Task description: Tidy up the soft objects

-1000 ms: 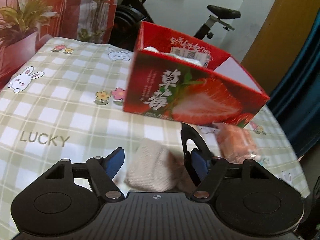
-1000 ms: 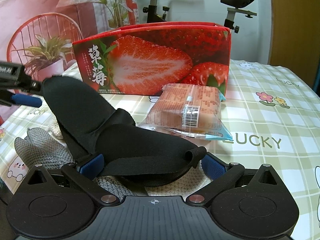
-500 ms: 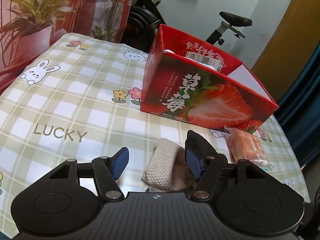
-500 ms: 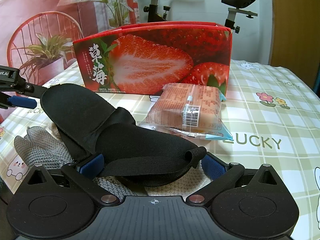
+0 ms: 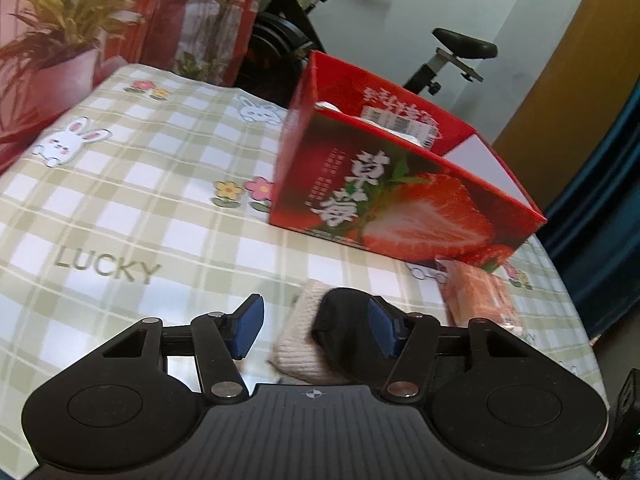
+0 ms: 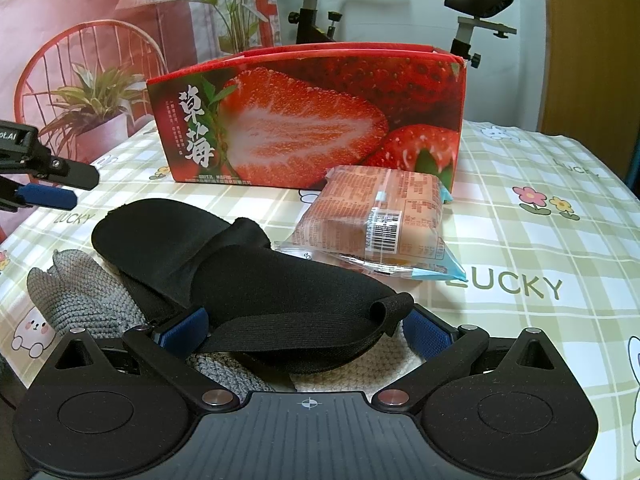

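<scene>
The left gripper (image 5: 316, 330) is closing, half open, around a cream knit piece (image 5: 298, 344) and black cloth (image 5: 340, 332) lying on the table (image 5: 120, 208) before the red box (image 5: 400, 196). It is risking pinching both layers, dragging the pile. The right gripper (image 6: 306, 326) is straddling the black cloth; whether it is gripping, I cannot tell.

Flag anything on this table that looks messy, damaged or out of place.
The soft things lie in a jumbled heap: a black fabric piece sprawls over a grey knit and a cream knit at the near edge. A wrapped snack pack sits outside the strawberry box. No damage or spill is visible.
</scene>
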`<state>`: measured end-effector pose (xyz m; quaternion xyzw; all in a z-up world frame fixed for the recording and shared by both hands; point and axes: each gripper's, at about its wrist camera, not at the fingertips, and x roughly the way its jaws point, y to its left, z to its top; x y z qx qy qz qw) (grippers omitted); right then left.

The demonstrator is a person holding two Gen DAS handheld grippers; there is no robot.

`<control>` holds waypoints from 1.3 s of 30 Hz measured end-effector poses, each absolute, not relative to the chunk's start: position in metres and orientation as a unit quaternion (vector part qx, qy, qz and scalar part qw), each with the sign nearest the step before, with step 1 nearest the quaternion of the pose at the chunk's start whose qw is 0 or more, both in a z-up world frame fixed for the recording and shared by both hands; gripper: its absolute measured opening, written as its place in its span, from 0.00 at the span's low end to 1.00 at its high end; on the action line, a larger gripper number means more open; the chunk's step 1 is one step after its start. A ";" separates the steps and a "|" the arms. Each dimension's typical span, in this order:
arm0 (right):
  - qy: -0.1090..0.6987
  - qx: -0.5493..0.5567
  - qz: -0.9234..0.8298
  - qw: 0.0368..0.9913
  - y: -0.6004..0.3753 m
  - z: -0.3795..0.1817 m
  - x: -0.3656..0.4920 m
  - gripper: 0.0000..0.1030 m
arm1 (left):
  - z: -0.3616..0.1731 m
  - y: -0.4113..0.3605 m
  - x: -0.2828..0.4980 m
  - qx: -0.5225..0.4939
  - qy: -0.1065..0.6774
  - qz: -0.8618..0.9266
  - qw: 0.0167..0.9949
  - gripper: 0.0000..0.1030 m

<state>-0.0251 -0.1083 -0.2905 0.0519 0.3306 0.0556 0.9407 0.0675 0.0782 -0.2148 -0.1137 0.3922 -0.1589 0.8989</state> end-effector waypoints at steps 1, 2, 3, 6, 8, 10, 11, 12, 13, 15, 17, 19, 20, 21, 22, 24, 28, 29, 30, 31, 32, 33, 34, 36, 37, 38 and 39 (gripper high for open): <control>0.331 0.051 0.056 0.941 -0.108 -0.291 -0.025 1.00 | -0.216 0.074 0.070 -0.114 0.394 -0.168 0.896 0.59; 0.331 0.051 0.056 0.941 -0.108 -0.291 -0.025 1.00 | -0.218 0.070 0.071 -0.112 0.397 -0.176 0.894 0.59; 0.331 0.051 0.056 0.941 -0.108 -0.291 -0.025 1.00 | -0.221 0.066 0.074 -0.109 0.401 -0.182 0.891 0.59; 0.331 0.049 0.056 0.941 -0.108 -0.291 -0.025 1.00 | -0.233 0.055 0.082 -0.106 0.420 -0.189 0.881 0.59; 0.332 0.048 0.057 0.940 -0.109 -0.291 -0.025 1.00 | -0.239 0.050 0.085 -0.103 0.428 -0.186 0.879 0.58; 0.331 0.048 0.058 0.941 -0.109 -0.291 -0.025 1.00 | -0.243 0.046 0.087 -0.097 0.432 -0.189 0.876 0.58; 0.331 0.047 0.058 0.941 -0.109 -0.291 -0.025 1.00 | -0.245 0.046 0.087 -0.095 0.434 -0.191 0.875 0.58; 0.331 0.047 0.058 0.941 -0.109 -0.291 -0.025 1.00 | -0.246 0.045 0.087 -0.093 0.435 -0.192 0.875 0.58; 0.331 0.046 0.057 0.941 -0.109 -0.291 -0.025 1.00 | -0.246 0.045 0.088 -0.093 0.435 -0.194 0.875 0.58; 0.332 0.045 0.057 0.941 -0.108 -0.291 -0.024 1.00 | -0.245 0.046 0.087 -0.093 0.434 -0.196 0.875 0.57; 0.332 0.045 0.057 0.940 -0.109 -0.291 -0.024 1.00 | -0.243 0.047 0.085 -0.090 0.428 -0.196 0.877 0.42; 0.333 0.045 0.057 0.940 -0.108 -0.291 -0.024 1.00 | -0.237 0.049 0.080 -0.084 0.416 -0.199 0.883 0.30; 0.334 0.045 0.057 0.940 -0.108 -0.291 -0.024 1.00 | -0.233 0.050 0.076 -0.083 0.409 -0.203 0.886 0.27; 0.335 0.045 0.058 0.939 -0.108 -0.290 -0.023 1.00 | -0.229 0.051 0.072 -0.084 0.400 -0.209 0.888 0.23; 0.336 0.045 0.058 0.939 -0.109 -0.290 -0.023 1.00 | -0.225 0.052 0.068 -0.083 0.392 -0.215 0.890 0.21; 0.340 0.047 0.059 0.937 -0.109 -0.289 -0.022 1.00 | -0.218 0.051 0.059 -0.074 0.377 -0.223 0.896 0.19; 0.346 0.049 0.060 0.935 -0.109 -0.287 -0.021 1.00 | -0.213 0.051 0.043 -0.067 0.362 -0.220 0.903 0.18; 0.347 0.051 0.061 0.935 -0.109 -0.286 -0.021 1.00 | -0.213 0.051 0.040 -0.066 0.360 -0.215 0.905 0.18; 0.347 0.052 0.062 0.935 -0.109 -0.286 -0.021 1.00 | -0.215 0.052 0.037 -0.065 0.360 -0.209 0.907 0.18; 0.346 0.054 0.063 0.934 -0.109 -0.285 -0.022 1.00 | -0.217 0.053 0.036 -0.065 0.361 -0.201 0.908 0.18; 0.345 0.056 0.064 0.935 -0.109 -0.284 -0.022 1.00 | -0.219 0.055 0.035 -0.066 0.363 -0.195 0.909 0.18; 0.344 0.059 0.064 0.935 -0.110 -0.282 -0.022 1.00 | -0.222 0.056 0.035 -0.066 0.365 -0.187 0.909 0.18; 0.342 0.063 0.064 0.935 -0.111 -0.280 -0.023 1.00 | -0.225 0.057 0.034 -0.066 0.369 -0.180 0.909 0.18; 0.339 0.072 0.062 0.936 -0.114 -0.277 -0.024 1.00 | -0.229 0.061 0.035 -0.068 0.376 -0.171 0.908 0.18; 0.337 0.079 0.060 0.936 -0.116 -0.274 -0.025 1.00 | -0.231 0.063 0.035 -0.069 0.380 -0.169 0.907 0.18; 0.336 0.085 0.060 0.936 -0.118 -0.272 -0.026 0.99 | -0.233 0.065 0.034 -0.070 0.384 -0.167 0.906 0.19; 0.334 0.093 0.060 0.936 -0.121 -0.270 -0.027 0.99 | -0.234 0.066 0.035 -0.071 0.387 -0.165 0.905 0.19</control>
